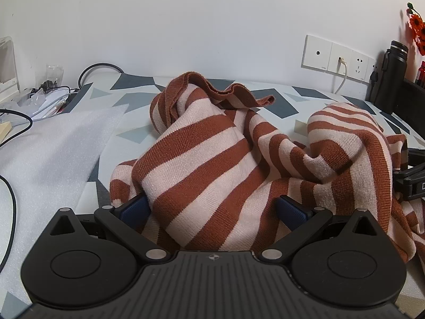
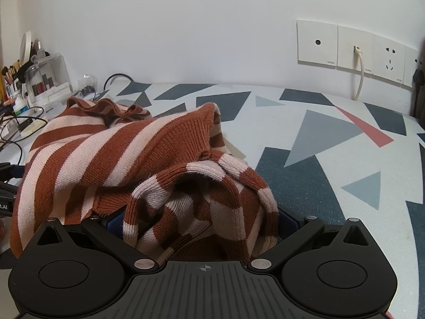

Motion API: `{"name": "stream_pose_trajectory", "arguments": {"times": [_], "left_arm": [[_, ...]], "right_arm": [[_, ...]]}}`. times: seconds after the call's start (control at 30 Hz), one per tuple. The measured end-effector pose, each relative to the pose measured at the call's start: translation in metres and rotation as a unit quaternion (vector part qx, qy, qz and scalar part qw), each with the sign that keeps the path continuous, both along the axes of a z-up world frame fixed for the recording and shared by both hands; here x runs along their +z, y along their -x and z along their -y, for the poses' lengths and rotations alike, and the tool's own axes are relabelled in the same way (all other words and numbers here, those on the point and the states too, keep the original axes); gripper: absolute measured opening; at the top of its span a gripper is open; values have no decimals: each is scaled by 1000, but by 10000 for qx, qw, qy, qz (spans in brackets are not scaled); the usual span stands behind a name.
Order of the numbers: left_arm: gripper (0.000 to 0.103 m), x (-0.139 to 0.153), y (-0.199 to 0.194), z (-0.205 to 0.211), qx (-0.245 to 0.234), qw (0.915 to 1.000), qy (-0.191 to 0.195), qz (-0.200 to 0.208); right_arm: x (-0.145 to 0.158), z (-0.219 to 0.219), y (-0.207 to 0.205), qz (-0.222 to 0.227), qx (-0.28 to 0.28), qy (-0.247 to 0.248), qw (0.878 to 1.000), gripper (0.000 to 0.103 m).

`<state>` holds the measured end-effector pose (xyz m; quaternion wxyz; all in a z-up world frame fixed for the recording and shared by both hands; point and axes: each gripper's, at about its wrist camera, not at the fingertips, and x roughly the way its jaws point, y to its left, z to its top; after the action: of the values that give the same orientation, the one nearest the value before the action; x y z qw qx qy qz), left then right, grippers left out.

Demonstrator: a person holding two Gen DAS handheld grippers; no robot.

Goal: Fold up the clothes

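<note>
One striped knit sweater (image 1: 212,159), rust and cream, heaped mid-frame on geometric-print counter (image 2: 345,159). Left hand-held gripper (image 1: 212,210) and right hand-held gripper (image 2: 196,220): jaws wide, fabric bunched between. Lettering ".AI", left edge.

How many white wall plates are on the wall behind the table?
4, in one row, seen from the right wrist: a round-jack plate, one with a cream cable plugged in, a socket plate, and a partly cut-off one. More may lie beyond the edge.
</note>
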<state>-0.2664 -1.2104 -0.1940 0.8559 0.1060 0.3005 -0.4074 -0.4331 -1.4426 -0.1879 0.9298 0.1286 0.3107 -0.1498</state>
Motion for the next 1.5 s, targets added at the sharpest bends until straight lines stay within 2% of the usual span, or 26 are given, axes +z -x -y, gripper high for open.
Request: {"name": "stream_pose_trajectory", "arguments": {"times": [1.07,1.2,1.3,1.4,1.5], "left_arm": [[103,0,1,1,15,10000,-52,44],[103,1,1,1,-16,10000,-54,36],[103,1,1,0,-55,9999,-71,45],[103,1,1,0,-80,9999,-78,38],[103,1,1,0,-95,9999,-82,34]], "right_arm": [[3,-1,-10,-223,62,124,9997,102],[9,4,-8,-378,74,-49,9992,102],[19,10,2,-328,2,-125,9994,102],[31,11,17,-212,-11,115,9997,102],[37,14,27,-151,103,254,9995,96]]}}
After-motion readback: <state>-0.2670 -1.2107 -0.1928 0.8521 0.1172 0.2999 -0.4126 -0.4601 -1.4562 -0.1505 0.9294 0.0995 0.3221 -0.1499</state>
